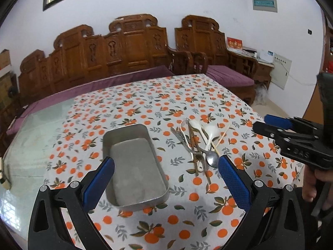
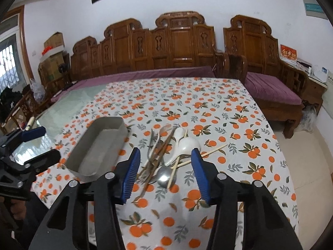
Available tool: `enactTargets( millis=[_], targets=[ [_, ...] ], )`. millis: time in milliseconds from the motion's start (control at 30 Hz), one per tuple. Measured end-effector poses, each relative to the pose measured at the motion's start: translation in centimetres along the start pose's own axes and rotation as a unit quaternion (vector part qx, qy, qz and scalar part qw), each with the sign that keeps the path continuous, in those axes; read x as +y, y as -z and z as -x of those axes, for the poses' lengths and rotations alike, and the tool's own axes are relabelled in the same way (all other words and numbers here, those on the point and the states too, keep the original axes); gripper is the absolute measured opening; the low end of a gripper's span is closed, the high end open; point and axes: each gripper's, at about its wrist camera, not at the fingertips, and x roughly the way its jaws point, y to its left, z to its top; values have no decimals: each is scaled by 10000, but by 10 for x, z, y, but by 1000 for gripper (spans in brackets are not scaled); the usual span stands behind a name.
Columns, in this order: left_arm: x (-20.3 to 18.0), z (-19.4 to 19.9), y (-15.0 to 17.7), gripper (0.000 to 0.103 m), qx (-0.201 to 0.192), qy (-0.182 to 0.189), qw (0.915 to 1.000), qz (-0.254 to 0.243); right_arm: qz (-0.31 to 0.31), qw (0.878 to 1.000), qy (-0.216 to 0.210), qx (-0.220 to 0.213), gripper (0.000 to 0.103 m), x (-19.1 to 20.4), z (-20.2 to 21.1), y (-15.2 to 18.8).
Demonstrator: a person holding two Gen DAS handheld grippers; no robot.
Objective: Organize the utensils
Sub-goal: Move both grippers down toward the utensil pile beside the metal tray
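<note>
We hold our left claw [image 1: 166,175] wide open above the table [image 1: 145,95], its blue pads either side of the metal tray's [image 1: 108,143] near end. Just right of the tray lies a pile of utensils [image 1: 199,145]. Our right claw [image 1: 268,125] hangs open at the table's right edge.

On your counter [image 1: 145,95], the metal tray [image 1: 135,166] sits to the left of the utensil pile [image 1: 199,145], near but apart. In that pile, chopsticks [image 2: 160,154] cross over two ladle spoons [image 2: 187,143] and a metal spoon [image 2: 164,176]. Behind the counter stands a wooden sofa [image 2: 177,48], against the wall.
</note>
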Motion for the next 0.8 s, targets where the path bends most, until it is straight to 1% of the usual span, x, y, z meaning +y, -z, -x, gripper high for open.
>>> enactTargets(
  millis=[100,233,300,400,533,567,633,667,733,767,800],
  targets=[
    [-1,-18,-1,97,109,72,9999,1,-49,9998,-7,186,51,-12,-27,-3],
    [-6,-36,-5,96,224,165,9996,1,-77,9994,86,311,51,-26,-57,-8],
    [-11,-44,-6,94,282,237,9993,-37,-100,9992,132,373,51,-36,-73,-13],
    [-21,-58,-5,86,430,291,9985,-148,-145,9987,154,463,51,-50,-92,-14],
    [-34,-83,-1,71,727,477,9961,-175,-252,9979,-27,589,50,-58,-106,-2],
    [-37,-90,0,69,797,519,9953,-178,-253,9977,-85,628,49,-60,-110,3],
    [-43,-104,2,61,932,596,9937,-170,-294,9968,-145,726,48,-63,-116,9],
    [-46,-110,3,59,970,622,9932,-172,-330,9961,-202,793,46,-65,-119,12],
    [-52,-124,5,50,1088,660,9917,-186,-299,9957,-220,843,46,-65,-121,15],
    [-55,-130,6,48,1130,656,9912,-207,-287,9957,-212,852,46,-65,-122,16],
    [-59,-138,8,41,1229,656,9900,-230,-303,9955,-216,874,46,-65,-123,17]
  ],
)
